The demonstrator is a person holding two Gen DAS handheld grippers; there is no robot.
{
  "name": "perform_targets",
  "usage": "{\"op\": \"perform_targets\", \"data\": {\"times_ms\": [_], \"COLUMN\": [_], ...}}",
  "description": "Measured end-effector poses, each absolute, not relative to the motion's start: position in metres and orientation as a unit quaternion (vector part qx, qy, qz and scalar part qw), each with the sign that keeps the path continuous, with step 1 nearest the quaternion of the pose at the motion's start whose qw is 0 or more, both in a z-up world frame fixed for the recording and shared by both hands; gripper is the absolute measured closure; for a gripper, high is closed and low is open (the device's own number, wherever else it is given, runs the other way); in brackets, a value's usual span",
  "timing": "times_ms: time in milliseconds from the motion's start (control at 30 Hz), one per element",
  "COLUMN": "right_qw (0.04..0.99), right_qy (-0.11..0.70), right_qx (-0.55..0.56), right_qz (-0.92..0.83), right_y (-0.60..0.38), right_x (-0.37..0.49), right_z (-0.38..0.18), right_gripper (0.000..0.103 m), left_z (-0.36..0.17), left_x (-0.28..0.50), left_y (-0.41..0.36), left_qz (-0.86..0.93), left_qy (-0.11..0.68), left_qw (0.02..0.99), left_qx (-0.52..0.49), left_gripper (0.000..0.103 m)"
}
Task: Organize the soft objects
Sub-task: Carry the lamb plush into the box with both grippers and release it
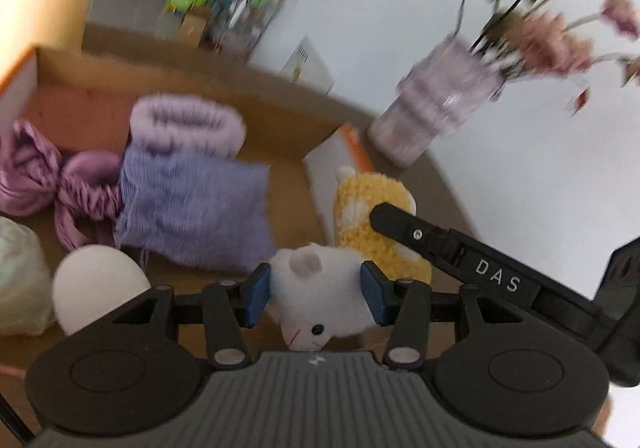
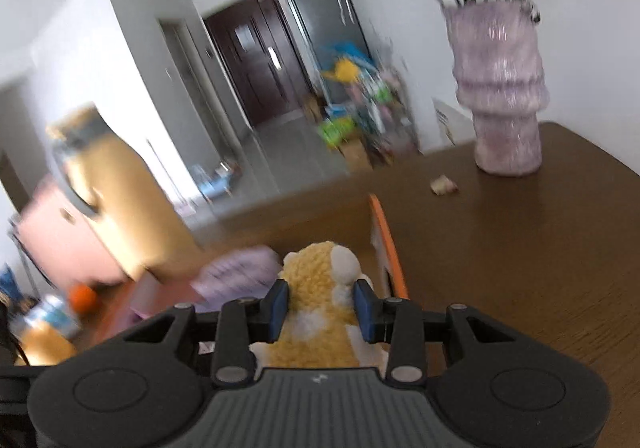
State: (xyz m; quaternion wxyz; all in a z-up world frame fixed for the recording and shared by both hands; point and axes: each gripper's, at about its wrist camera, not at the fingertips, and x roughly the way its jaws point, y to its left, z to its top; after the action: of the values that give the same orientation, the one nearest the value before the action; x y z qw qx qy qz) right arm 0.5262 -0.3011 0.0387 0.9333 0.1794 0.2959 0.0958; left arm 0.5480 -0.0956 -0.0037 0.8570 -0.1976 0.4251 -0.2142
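My left gripper (image 1: 316, 294) is shut on a white plush mouse (image 1: 316, 300), held above the near edge of an open cardboard box (image 1: 256, 88). My right gripper (image 2: 322, 308) is shut on a yellow-and-white plush toy (image 2: 320, 288); in the left wrist view that toy (image 1: 360, 208) and the right gripper's finger (image 1: 400, 224) sit just right of the mouse, over the box's right wall. Inside the box lie a rolled lilac towel (image 1: 188, 124), a purple knit cloth (image 1: 196, 204) and a mauve scrunched fabric (image 1: 48, 184).
A lilac vase (image 1: 436, 108) with pink flowers stands on the brown table (image 2: 520, 248) to the right of the box. A white egg-shaped object (image 1: 96, 284) and a pale bundle (image 1: 20, 280) lie at the left. A small scrap (image 2: 444, 184) lies near the vase.
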Motion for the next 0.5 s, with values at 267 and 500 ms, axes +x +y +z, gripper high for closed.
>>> {"op": "perform_targets", "data": {"times_ms": [267, 500], "right_qw": [0.939, 0.956], "right_qy": [0.324, 0.266], "right_qx": [0.099, 0.094], "right_qz": [0.059, 0.079], "right_y": [-0.284, -0.289], "right_x": [0.545, 0.516], "right_z": [0.005, 0.037], "right_gripper": [0.074, 0.065], "left_z": [-0.015, 0.033], "left_x": [0.550, 0.487], "left_y": [-0.098, -0.082], "left_qz": [-0.215, -0.215], "left_qy": [0.408, 0.319], "left_qw": [0.877, 0.919], "left_qx": [-0.137, -0.082], "left_gripper": [0.049, 0.035]}}
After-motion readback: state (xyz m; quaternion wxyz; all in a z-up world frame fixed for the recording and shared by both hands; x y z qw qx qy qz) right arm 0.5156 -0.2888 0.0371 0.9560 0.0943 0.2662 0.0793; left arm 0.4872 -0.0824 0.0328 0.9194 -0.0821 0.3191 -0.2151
